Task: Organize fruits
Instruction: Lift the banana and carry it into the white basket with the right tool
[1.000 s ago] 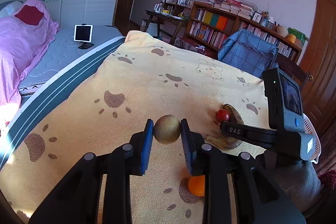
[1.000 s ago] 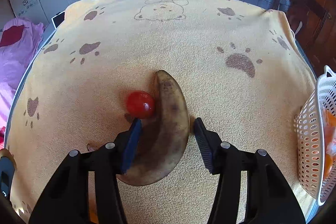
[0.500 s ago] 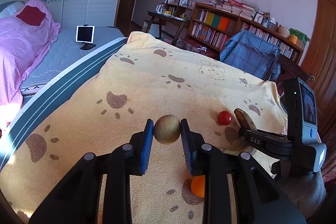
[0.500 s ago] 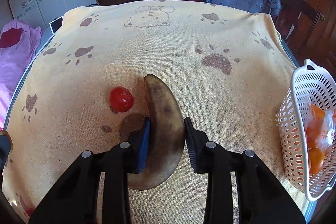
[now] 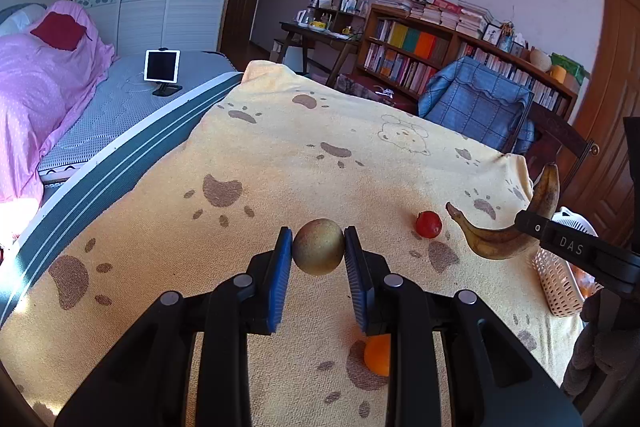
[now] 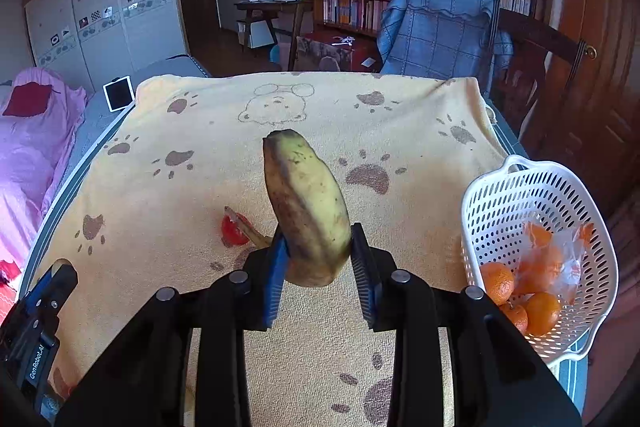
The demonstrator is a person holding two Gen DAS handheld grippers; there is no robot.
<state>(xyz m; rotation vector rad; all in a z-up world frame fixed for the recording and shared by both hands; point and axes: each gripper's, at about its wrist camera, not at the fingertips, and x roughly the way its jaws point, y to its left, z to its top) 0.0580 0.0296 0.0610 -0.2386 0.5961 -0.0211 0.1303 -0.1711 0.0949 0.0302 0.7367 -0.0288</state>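
Orange (image 5: 378, 354): right part hidden behind the left gripper's (image 5: 317, 254) right finger.
Tomato (image 6: 233, 230): partly covered by the banana's (image 6: 310, 211) stem in the right wrist view.
Banana: lower end hidden between the right gripper's (image 6: 318, 259) pads; in the left wrist view its middle is crossed by that gripper's finger.
Basket (image 6: 520, 174): in the left wrist view mostly behind the right gripper.
Bagged contents in the basket: too blurred to identify.
Book spines on the shelves (image 5: 404, 55): too small to read.

Tomato (image 6: 234, 231) left of banana (image 6: 310, 211); basket (image 6: 592, 223) right.
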